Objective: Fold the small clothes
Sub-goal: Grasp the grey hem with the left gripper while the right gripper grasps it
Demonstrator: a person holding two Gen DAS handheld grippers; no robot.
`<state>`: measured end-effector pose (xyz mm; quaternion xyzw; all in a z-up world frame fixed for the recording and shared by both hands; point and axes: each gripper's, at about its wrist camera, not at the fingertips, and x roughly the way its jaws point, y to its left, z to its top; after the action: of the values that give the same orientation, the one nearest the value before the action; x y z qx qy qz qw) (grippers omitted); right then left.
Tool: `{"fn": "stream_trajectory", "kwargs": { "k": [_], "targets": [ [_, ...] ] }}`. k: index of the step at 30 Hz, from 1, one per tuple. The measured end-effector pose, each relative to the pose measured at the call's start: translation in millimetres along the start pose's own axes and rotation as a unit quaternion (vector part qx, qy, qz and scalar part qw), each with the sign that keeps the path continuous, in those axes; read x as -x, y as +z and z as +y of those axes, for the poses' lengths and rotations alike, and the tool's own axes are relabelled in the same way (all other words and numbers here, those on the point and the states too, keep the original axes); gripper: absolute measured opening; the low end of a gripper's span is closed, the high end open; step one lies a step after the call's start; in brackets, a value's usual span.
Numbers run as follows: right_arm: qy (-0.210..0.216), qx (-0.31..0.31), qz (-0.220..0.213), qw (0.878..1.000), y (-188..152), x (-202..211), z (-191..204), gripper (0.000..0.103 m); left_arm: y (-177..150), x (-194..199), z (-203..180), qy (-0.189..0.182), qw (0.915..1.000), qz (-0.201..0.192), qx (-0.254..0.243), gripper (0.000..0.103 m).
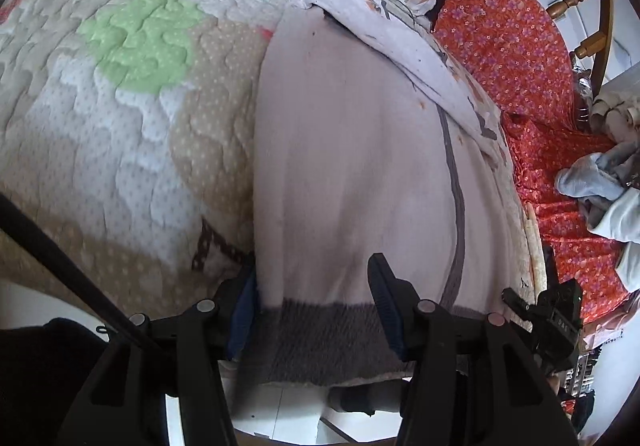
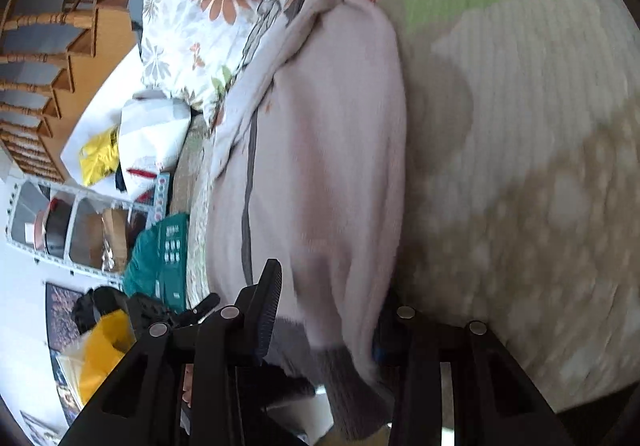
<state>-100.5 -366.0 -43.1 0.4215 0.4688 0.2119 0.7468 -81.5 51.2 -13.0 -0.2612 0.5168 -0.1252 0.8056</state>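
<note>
A pale pink fleece garment (image 1: 352,149) with a grey zip line and a grey ribbed hem (image 1: 320,334) lies on a quilted bed cover (image 1: 120,93). My left gripper (image 1: 316,306) is open, its fingers straddling the grey hem, one finger (image 1: 384,286) on top of the cloth. In the right wrist view the same garment (image 2: 328,149) lies lengthwise. My right gripper (image 2: 324,310) is open too, with the hem end between its fingers. The other gripper's tip (image 1: 556,314) shows at the garment's right edge.
A floral pillow (image 2: 188,41) and white blanket (image 1: 400,45) lie past the garment. An orange flowered sheet (image 1: 512,45) with a pile of pale blue clothes (image 1: 600,181) is on the right. Wooden chairs (image 2: 44,57) and a shelf (image 2: 68,230) stand beside the bed.
</note>
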Motion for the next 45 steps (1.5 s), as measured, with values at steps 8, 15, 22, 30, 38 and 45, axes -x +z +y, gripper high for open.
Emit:
{"fn": "stream_trajectory", "kwargs": {
  "k": [8, 15, 22, 30, 38, 45],
  "targets": [
    [-0.035, 0.025, 0.003, 0.999, -37, -5, 6, 0.040, -25, 1, 5, 0.002, 0.9996, 0.005, 0.026, 0.052],
    [-0.090, 0.045, -0.016, 0.995, -49, -4, 14, 0.013, -21, 17, 21, 0.037, 0.9967, -0.006, 0.072, 0.007],
    [-0.066, 0.054, -0.028, 0.996, -57, 28, 20, 0.010, -31, 68, 9, 0.036, 0.9962, -0.064, 0.047, 0.006],
    [-0.068, 0.079, 0.023, 0.994, -98, 41, 26, 0.009, -75, 86, 2, 0.045, 0.9967, -0.062, 0.026, 0.006],
    [-0.066, 0.086, 0.029, 0.994, -95, 48, 27, 0.009, -54, 93, 10, 0.042, 0.9955, -0.066, 0.054, 0.006],
    [-0.046, 0.125, -0.021, 0.991, -26, 51, 75, 0.009, 37, 88, -12, 0.044, 0.9917, -0.112, 0.045, 0.006]
  ]
}}
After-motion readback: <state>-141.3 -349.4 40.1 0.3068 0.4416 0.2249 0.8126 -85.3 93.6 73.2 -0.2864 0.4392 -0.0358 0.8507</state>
